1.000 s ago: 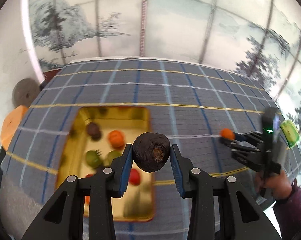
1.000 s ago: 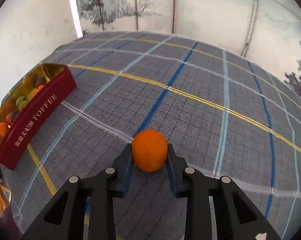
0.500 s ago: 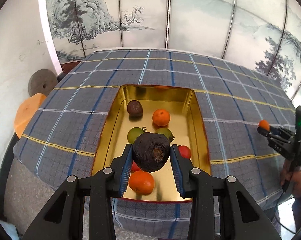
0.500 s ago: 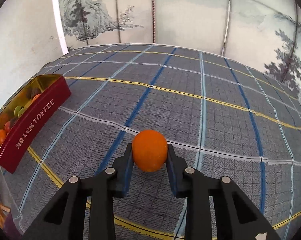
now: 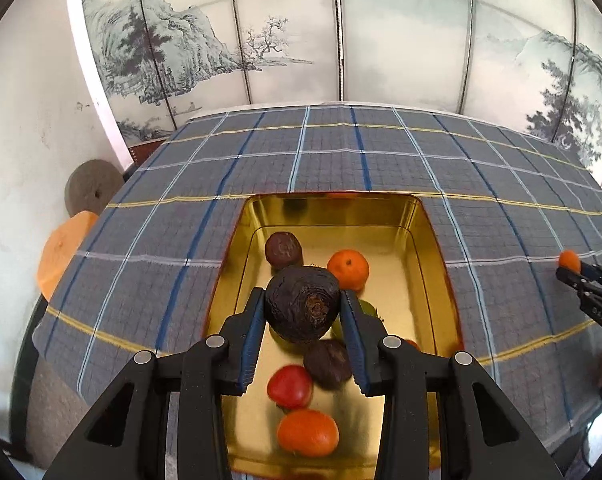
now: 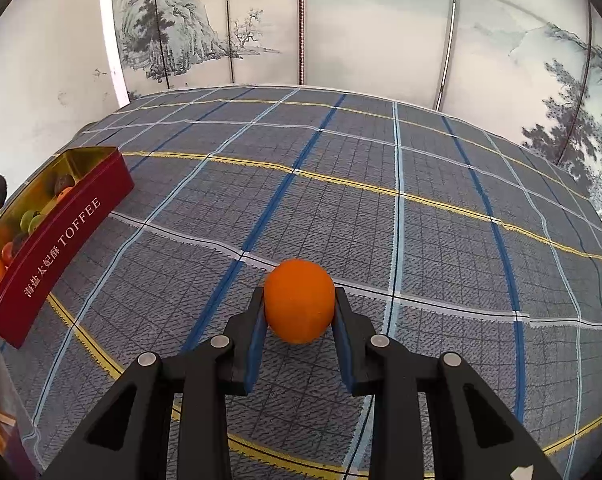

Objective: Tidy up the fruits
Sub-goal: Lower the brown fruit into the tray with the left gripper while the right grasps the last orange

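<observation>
Progress: most fruit is already in the gold tin (image 5: 433, 236) at centre frame in the left view. Inside it: a dark fruit at the far end (image 5: 283, 249), an orange (image 5: 348, 269) beside it, another dark one (image 5: 328, 364) lower down, a red fruit (image 5: 289, 386), a second orange (image 5: 308, 432) nearest the camera, and a green one mostly hidden behind the held fruit. Two pieces are not yet in, both held by grippers. No loose fruit shows on the plaid surface (image 6: 381, 208) in either view.

Left gripper (image 5: 303, 322): jaws clamped on a wrinkled dark fruit (image 5: 303, 307), blue pads pressing both sides. It hangs over the middle of the tin, above the fruit there, apart from them as far as I can tell. Judged next step: lower and let go in a free patch, likely the right side of the tin floor.

Right gripper (image 6: 299, 322): jaws closed tight on a small orange (image 6: 299, 300), held above the cloth, lower centre of its frame. The tin sits well apart, at the left edge of that view, red side reading TOFFEE. This piece still needs carrying over.
</observation>
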A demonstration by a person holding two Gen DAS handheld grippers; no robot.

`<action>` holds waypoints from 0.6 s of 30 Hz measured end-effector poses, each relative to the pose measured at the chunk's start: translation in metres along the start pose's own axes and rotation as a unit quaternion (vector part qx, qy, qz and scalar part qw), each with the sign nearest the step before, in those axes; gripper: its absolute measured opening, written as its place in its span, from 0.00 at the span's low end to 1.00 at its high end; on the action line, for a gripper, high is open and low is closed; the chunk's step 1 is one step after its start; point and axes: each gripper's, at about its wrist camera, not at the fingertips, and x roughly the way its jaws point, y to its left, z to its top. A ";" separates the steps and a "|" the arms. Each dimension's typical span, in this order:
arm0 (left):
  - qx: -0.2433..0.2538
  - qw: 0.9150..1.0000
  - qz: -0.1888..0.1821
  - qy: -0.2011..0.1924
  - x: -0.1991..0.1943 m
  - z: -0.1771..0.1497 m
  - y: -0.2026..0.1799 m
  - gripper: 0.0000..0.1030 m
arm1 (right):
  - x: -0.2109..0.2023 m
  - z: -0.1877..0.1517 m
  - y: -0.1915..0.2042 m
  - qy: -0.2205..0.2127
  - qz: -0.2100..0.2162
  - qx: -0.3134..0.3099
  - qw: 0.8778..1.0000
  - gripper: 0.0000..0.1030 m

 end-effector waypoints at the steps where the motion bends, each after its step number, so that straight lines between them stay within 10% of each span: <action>1: 0.002 1.000 0.002 0.000 0.003 0.001 0.001 0.38 | 0.000 0.000 0.000 0.000 -0.001 0.000 1.000 0.27; 18: 0.001 0.999 0.032 0.022 0.045 0.014 0.014 0.38 | 0.006 0.001 0.005 0.013 -0.013 -0.004 1.000 0.27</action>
